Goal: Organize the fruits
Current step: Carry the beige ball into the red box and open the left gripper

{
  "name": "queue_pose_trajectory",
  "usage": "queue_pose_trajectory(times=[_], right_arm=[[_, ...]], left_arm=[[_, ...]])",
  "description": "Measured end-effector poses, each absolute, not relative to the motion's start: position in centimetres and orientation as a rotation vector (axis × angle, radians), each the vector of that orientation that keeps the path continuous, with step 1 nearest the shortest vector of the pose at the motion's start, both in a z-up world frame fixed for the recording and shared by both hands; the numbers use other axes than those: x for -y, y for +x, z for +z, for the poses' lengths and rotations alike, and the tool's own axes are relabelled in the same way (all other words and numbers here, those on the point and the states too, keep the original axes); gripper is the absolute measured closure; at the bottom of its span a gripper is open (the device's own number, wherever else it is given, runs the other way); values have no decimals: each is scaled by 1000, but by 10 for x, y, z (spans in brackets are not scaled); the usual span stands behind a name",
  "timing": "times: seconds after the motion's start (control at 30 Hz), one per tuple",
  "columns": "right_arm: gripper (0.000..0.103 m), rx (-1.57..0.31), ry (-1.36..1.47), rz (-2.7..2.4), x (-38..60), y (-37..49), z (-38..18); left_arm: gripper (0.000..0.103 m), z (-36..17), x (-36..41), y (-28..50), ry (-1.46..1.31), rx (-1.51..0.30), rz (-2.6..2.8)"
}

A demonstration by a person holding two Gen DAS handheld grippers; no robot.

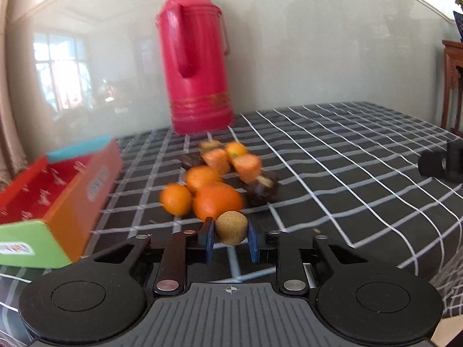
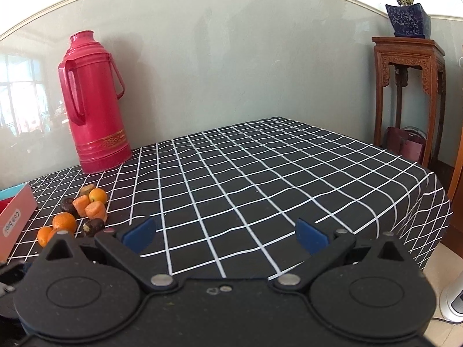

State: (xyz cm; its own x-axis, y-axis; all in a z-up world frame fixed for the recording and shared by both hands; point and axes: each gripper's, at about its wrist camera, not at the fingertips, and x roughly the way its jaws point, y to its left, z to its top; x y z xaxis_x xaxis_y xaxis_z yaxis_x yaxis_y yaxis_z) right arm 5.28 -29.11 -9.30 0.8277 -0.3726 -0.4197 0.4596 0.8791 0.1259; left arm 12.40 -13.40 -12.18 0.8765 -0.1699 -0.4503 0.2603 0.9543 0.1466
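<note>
Tan fruit [image 1: 231, 228] sits clamped in left gripper [image 1: 231, 238]; right gripper [image 2: 225, 232] gapes empty.

Thermos [image 2: 94, 107]: glossy red plastic. Tabletop [image 2: 260, 173]: matt checked cloth. Box [image 1: 60, 193]: smooth printed card. Stand [image 2: 409, 92]: carved polished wood. Left tongs [image 1: 230, 235]: matt black plastic, gripping rough tan fruit [image 1: 231, 227].

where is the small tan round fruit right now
In the left wrist view, the small tan round fruit sits clamped in the left gripper, just before the large orange.
</note>
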Motion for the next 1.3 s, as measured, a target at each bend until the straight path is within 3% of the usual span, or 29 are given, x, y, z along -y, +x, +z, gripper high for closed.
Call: queue_pose_trajectory(times=[0.33,0.63,0.83,0.87,0.9,0.97,1.0,1.13,1.2,1.3], right_arm=[[6,-411,191,-299,256,66,-89],[6,-427,156,-151,220,85,-85],[9,-448,138,-47,195,109,-82],[11,-454,142,-22,191,115,-82],[19,-463,148,-3,188,120,-83],[36,-484,148,18,180,129,-86],[40,-491,142,23,176,133,-88],[42,-509,124,7,171,143,-96],[47,-523,140,14,172,148,-101],[54,-541,162,17,173,155,-107]], left_arm=[[79,-75,38,161,152,-430,35],[78,-87,-54,208,41,-586,247],[78,-85,-62,203,20,-576,267],[75,-85,-63,203,10,-576,267],[56,-83,-66,202,5,-575,276],[30,-81,-71,198,-5,-551,277],[25,-80,-71,196,-14,-545,268],[14,-75,-73,187,-5,-500,259],[1,-70,-76,178,-14,-451,271],[0,-61,-80,163,-11,-367,288]])
